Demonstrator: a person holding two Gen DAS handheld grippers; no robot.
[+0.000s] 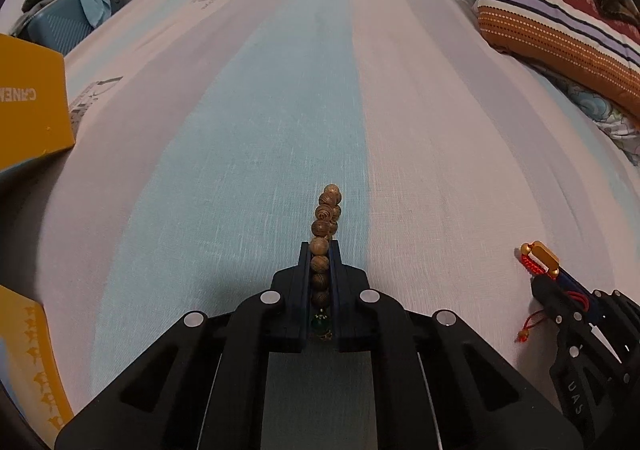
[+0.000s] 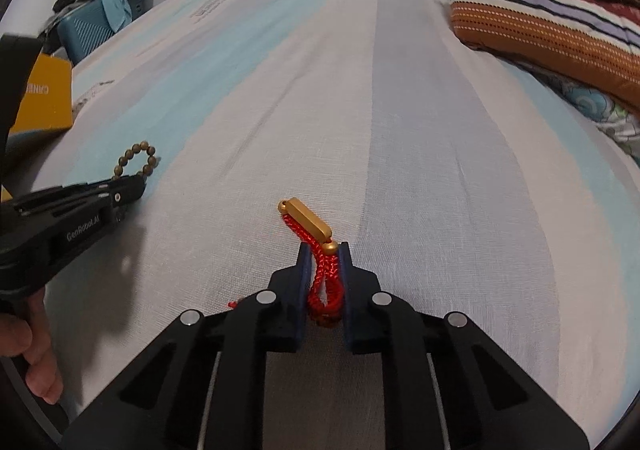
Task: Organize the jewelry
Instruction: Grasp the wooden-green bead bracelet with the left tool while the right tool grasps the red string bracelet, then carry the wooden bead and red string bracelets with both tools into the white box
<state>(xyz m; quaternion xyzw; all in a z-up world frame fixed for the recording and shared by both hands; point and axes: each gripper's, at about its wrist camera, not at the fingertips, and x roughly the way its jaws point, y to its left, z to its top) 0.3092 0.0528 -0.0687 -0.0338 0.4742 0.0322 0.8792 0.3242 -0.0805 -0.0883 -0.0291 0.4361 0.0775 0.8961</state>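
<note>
1. Two grippers, one piece of jewelry clamped in each; both rest low over the striped bedsheet (image 1: pixel 280 97), side by side.
2. Left gripper (image 1: pixel 320 250): jaws closed tight on the wooden bead bracelet (image 1: pixel 326 217). Its long axis runs along the fingers toward 12 o'clock; several beads and a green one sit between the pads, and the rest of the loop sticks out past the tips.
3. Right gripper (image 2: pixel 323 250): jaws clenched on the red cord bracelet (image 2: pixel 326 282). The cord is doubled between the pads, and its gold bar (image 2: pixel 308 219) juts past the tips toward 11 o'clock.
4. Relation that matters: from the left wrist view, the right gripper sits at about 4 o'clock, near but apart.
5. Yellow box (image 1: pixel 32 105): lies at about 10 o'clock from the left gripper, well apart; likely the destination. The left hand is the nearer one.
6. Far end: striped pillow (image 1: pixel 552 13) at 2 o'clock.
</note>
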